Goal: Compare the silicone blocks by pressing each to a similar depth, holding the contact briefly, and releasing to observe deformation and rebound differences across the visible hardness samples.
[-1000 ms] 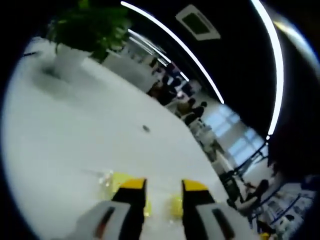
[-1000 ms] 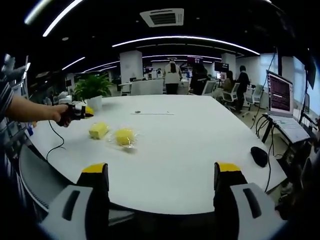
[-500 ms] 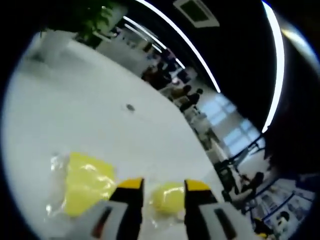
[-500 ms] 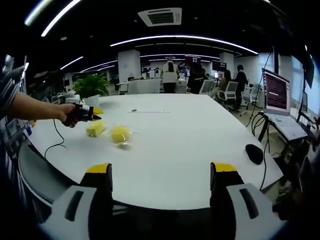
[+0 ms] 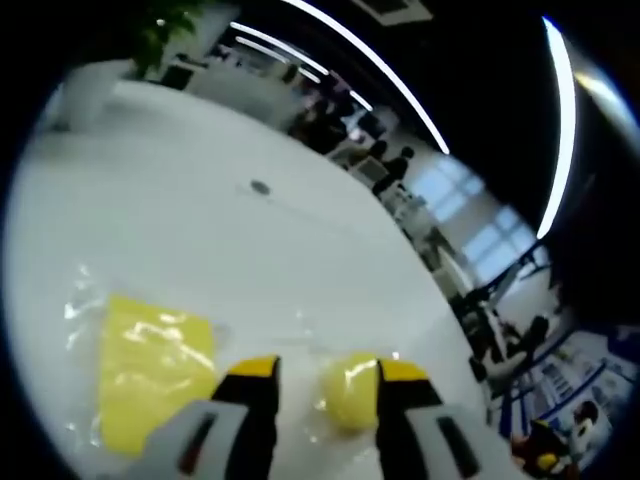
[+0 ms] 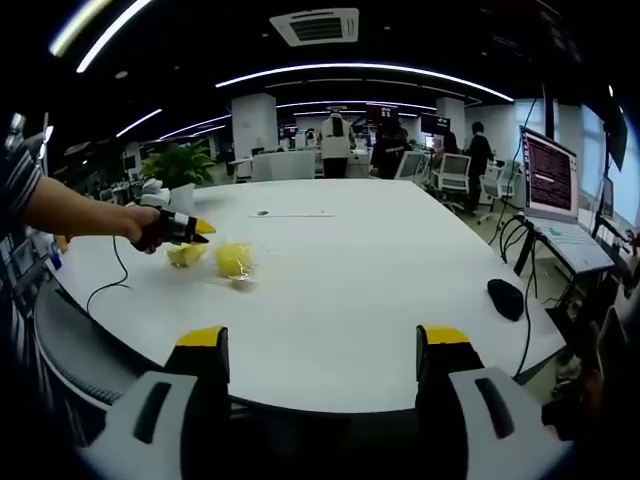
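Two yellow silicone blocks in clear wrap lie on the white table. In the left gripper view the flat square block is at lower left and the rounder block shows in the gap of my left gripper, whose jaws stand a little apart. In the right gripper view a hand holds that left gripper just over the square block, with the rounder block to its right; whether it touches either, I cannot tell. My right gripper hangs wide open at the table's near edge, holding nothing.
A potted plant stands behind the blocks. A black mouse lies at the right, near a laptop on a side stand. A black cable trails off the left edge. A small dark object lies mid-table. People stand at the back.
The left gripper has come forward and down over the blocks, so they now sit larger and nearer its jaws. The right gripper has stayed open, its view shifting only slightly.
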The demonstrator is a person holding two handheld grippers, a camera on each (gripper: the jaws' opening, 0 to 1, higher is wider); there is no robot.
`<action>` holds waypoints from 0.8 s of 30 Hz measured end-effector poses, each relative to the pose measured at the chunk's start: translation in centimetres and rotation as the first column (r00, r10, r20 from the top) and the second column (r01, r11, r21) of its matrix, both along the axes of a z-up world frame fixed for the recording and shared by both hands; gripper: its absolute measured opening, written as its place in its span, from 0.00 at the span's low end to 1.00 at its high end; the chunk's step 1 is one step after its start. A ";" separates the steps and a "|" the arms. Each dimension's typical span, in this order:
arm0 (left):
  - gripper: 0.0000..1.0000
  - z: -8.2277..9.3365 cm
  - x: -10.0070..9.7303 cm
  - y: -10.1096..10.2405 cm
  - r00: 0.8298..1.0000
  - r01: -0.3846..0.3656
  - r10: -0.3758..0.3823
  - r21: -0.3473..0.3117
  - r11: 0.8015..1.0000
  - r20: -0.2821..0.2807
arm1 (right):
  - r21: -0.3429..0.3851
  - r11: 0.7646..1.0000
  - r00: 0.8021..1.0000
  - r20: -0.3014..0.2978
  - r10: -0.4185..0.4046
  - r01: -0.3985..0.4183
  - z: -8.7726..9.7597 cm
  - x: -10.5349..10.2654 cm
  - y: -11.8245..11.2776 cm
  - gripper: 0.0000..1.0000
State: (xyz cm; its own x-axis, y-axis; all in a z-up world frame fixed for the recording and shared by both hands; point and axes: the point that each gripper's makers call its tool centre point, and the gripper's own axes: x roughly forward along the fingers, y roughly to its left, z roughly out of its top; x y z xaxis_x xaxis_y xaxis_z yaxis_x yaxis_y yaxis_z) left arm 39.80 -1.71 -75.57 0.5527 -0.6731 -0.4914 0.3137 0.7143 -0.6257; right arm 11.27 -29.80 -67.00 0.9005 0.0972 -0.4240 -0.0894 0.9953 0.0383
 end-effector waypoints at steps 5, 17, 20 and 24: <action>0.38 -1.5 0.4 -0.3 1.000 0.002 -0.001 0.039 0.999 -0.010 | 0.004 1.000 1.000 -0.015 0.001 -0.001 -0.3 0.2 0.0 0.70; 0.35 -1.8 2.6 -1.7 0.999 -0.046 0.046 0.012 0.999 -0.011 | 0.003 1.000 0.998 -0.057 -0.015 0.016 -1.3 0.4 -1.1 0.63; 0.36 -2.6 2.0 -2.6 0.999 -0.025 0.026 0.023 0.999 -0.046 | 0.000 1.000 0.999 -0.046 -0.009 0.009 -1.2 0.7 -1.1 0.63; 0.35 -3.2 1.9 -3.1 0.998 -0.026 0.027 0.018 1.000 -0.059 | 0.001 1.000 0.999 -0.052 0.002 -0.002 -1.3 1.0 -0.9 0.61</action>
